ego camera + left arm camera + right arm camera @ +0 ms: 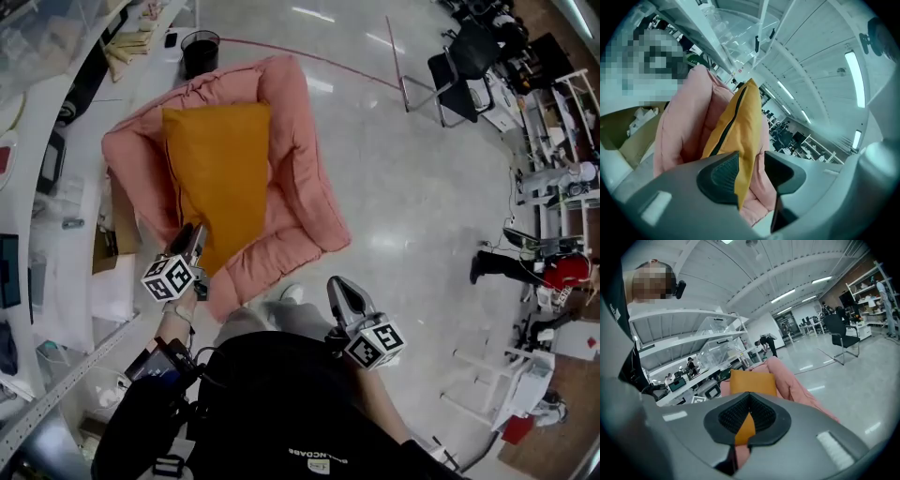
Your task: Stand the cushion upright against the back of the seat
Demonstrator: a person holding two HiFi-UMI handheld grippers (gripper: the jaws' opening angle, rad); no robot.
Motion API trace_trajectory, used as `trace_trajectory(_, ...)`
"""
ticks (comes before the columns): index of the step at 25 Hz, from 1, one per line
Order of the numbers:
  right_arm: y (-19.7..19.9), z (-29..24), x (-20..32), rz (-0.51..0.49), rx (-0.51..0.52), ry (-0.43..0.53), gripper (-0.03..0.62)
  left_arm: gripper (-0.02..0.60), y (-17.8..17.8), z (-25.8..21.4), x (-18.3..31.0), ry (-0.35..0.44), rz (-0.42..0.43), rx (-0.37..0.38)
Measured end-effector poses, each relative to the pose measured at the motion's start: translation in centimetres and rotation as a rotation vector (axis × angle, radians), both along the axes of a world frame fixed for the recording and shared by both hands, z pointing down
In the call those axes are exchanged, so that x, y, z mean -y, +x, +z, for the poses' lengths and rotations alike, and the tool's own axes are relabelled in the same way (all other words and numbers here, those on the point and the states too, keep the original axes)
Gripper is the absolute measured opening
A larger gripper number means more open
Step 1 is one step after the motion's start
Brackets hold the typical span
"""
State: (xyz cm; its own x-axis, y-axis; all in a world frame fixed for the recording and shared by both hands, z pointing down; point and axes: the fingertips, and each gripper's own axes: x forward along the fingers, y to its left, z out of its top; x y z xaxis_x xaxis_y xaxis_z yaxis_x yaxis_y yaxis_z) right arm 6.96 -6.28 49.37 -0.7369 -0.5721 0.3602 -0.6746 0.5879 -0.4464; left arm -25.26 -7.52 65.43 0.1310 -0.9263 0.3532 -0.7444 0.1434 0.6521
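Observation:
An orange cushion (220, 169) leans on the back of the pink padded floor seat (305, 187), its top edge near the top of the backrest. My left gripper (195, 232) is at the cushion's lower corner. In the left gripper view the cushion's edge (743, 122) stands between the parted jaws of the left gripper (752, 171), close to one pad, with a gap at the other. My right gripper (339, 286) hangs clear of the seat near my body. In its own view the right gripper (749, 416) is shut and empty, with the cushion (752, 382) beyond it.
A black bin (200, 52) stands behind the seat. A white workbench (47, 141) with clutter runs along the left, with a cardboard box (117, 234) beside the seat. An office chair (464, 66) and a person in red (553, 272) are to the right across the shiny floor.

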Motion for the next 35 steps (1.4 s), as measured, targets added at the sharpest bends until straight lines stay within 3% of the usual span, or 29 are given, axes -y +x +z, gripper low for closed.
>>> trace_trajectory(3,-2.2,0.3,2.6,-0.079,0.016,0.006,0.008,0.192,-0.4,-1.0,-1.2,-0.010,0.000,0.027)
trace_trajectory(6,-4.7,0.9,6.0,-0.156,0.029,0.005,0.009,0.196,0.5,-2.2,-2.1,-0.032,0.053,0.093)
trace_trajectory(9,-7.9,1.8,9.8,-0.263,0.032,-0.018,0.047,0.198,2.3,-4.4,-3.1,-0.028,0.116,0.152)
trace_trajectory(11,-10.3,2.6,12.5,-0.351,-0.002,-0.021,0.087,0.187,2.9,-6.1,-3.9,-0.019,0.113,0.172)
trace_trajectory(16,-16.3,4.8,19.6,-0.568,-0.136,0.062,0.166,0.163,3.2,-9.1,-6.5,-0.023,-0.009,0.169)
trace_trajectory(20,-21.2,7.2,23.8,-0.690,-0.236,0.126,0.244,0.166,3.1,-9.4,-8.8,-0.094,-0.070,0.236)
trace_trajectory(24,-25.4,9.4,26.0,-0.807,-0.309,0.174,0.346,0.172,3.0,-10.8,-11.1,-0.114,-0.188,0.250)
trace_trajectory(27,-29.3,10.9,26.9,-0.928,-0.392,0.281,0.403,0.173,2.9,-12.8,-12.5,-0.110,-0.291,0.271)
trace_trajectory(31,-33.3,13.4,27.6,-1.083,-0.523,0.416,0.426,0.183,2.8,-15.3,-13.3,-0.083,-0.403,0.295)
trace_trajectory(35,-36.0,16.5,27.5,-1.171,-0.584,0.382,0.421,0.192,3.6,-17.4,-13.8,-0.072,-0.440,0.344)
